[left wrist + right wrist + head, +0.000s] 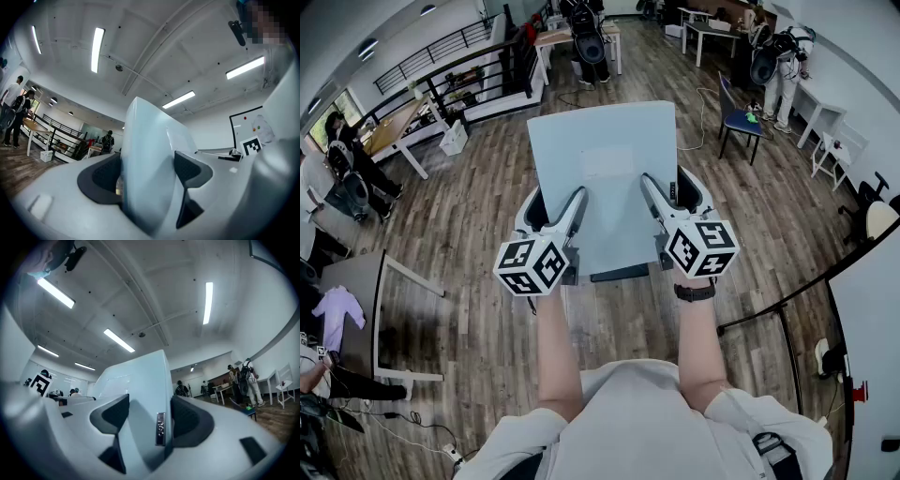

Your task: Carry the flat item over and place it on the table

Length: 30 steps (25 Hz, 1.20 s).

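With left gripper (555, 204) and right gripper (673, 192) both clamped on near edge alone, held pale-blue flat panel (605, 159) above wooden floor (469, 220); could have levered downward and slipped free under overhanging weight.

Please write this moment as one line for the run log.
stage: carry | left claw: shut on flat panel | right claw: shut on flat panel | flat panel: in air over floor

Pale blue-grey flat item (605, 169). White left hand-held gripper (555, 202) and right hand-held gripper (672, 187), dark grey pads (101, 180), black-and-white square-patterned cubes (532, 265). Brown wood-plank floor (469, 225).
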{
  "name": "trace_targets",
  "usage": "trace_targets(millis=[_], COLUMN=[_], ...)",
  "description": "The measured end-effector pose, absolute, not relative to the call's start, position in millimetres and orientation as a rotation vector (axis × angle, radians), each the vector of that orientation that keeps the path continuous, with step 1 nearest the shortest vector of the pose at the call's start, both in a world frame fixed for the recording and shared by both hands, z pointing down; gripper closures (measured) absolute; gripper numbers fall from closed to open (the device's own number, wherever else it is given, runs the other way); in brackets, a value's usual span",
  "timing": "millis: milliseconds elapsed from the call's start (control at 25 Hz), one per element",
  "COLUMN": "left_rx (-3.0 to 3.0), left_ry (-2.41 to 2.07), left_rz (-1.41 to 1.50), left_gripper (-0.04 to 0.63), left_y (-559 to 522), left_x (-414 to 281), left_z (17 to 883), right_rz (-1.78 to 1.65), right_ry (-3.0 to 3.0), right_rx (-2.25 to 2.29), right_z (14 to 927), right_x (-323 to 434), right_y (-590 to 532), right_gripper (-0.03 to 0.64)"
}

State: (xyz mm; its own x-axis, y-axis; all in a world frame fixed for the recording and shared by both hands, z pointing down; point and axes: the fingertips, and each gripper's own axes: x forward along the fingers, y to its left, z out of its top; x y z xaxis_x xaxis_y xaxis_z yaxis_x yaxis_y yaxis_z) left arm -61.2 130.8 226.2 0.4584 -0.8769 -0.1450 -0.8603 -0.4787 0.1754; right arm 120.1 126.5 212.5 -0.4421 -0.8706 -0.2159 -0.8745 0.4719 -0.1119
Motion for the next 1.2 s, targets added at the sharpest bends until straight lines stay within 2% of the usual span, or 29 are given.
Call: trace_targets(millis=[520, 880, 1200], left_rx=[2.601, 2.538, 2.545], left_ry=[-1.568, -1.564, -1.540], left_rz=[-0.318, -0.306, -0.321], left_gripper=[0.227, 0.227, 0.225], left_y=[108.6, 44.7, -67.5], left_x=[-24.0, -42.2, -81.0], left_z=[246.2, 274.6, 273.2], right_rz=[-0.007, -0.073, -0.074], right_ry=[2.483, 2.514, 2.521], right_rx=[-1.491, -1.507, -1.514], right_z=[232.4, 257.0, 256.1], right_x=[156.6, 137.9, 99.3], right_y=[101.8, 34.0, -75.6], right_gripper=[0.319, 0.319, 0.319])
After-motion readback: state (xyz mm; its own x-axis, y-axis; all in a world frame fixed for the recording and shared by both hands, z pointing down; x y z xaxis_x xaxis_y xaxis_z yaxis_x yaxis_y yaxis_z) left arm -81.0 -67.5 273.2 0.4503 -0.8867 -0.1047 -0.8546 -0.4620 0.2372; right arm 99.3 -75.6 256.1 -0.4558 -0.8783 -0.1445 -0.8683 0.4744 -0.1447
